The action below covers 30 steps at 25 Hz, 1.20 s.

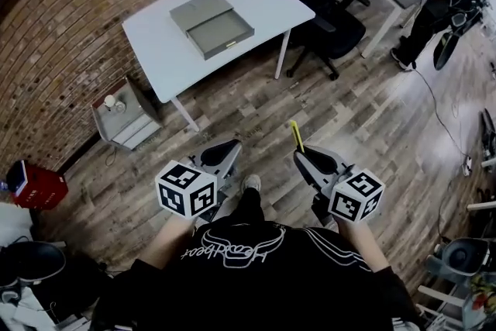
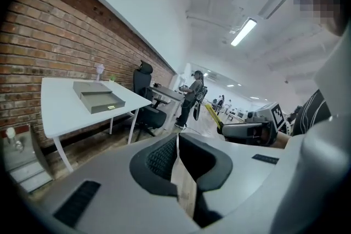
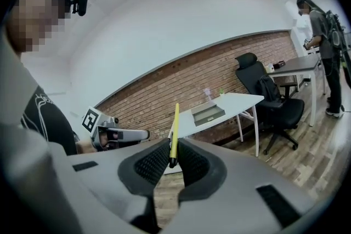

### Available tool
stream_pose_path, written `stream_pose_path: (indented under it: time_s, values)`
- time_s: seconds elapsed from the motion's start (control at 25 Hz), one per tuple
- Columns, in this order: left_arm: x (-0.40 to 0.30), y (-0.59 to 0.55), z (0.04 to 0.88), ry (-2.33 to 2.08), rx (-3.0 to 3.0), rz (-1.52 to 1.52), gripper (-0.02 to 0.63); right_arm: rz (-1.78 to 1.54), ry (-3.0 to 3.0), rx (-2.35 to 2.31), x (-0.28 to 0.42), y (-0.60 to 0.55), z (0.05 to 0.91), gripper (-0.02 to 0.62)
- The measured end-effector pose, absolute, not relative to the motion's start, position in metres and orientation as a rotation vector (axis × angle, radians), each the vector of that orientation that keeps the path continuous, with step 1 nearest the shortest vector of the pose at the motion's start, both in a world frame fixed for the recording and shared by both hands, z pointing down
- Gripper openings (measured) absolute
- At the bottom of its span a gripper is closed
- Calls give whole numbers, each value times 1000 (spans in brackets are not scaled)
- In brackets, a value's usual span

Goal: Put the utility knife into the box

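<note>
Brick wall (image 1: pixel 70 27) and wooden floor (image 1: pixel 372 112) frame a white table (image 1: pixel 256 4) standing well ahead of us, with the grey box (image 1: pixel 211 24) lying open on it. Our right gripper (image 3: pixel 171 160) is clamped narrowly on the yellow utility knife (image 3: pixel 175 129), which sticks up beyond the jaws. Our left gripper (image 2: pixel 176 145) is closed with nothing in it. We judge the carry comes first: walk close to the table, hold the grip firm, then lower the knife flat inside the box before letting go.
</note>
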<state>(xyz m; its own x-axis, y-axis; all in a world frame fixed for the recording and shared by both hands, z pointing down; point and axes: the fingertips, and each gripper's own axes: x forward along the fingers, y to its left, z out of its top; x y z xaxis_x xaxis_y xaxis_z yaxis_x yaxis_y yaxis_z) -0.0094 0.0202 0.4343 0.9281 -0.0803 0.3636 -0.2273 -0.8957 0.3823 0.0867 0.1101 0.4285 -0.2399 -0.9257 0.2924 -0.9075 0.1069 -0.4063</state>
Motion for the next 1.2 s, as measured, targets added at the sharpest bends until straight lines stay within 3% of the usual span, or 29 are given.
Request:
stream_pose_path:
  time_s: [0.44, 1.2]
  values:
    - [25, -151, 447, -394, 2540, 456, 37, -883, 2577, -1854, 129, -60, 437, 48]
    - [33, -255, 431, -708, 2430, 355, 37, -740, 2922, -1626, 174, -200, 421, 48]
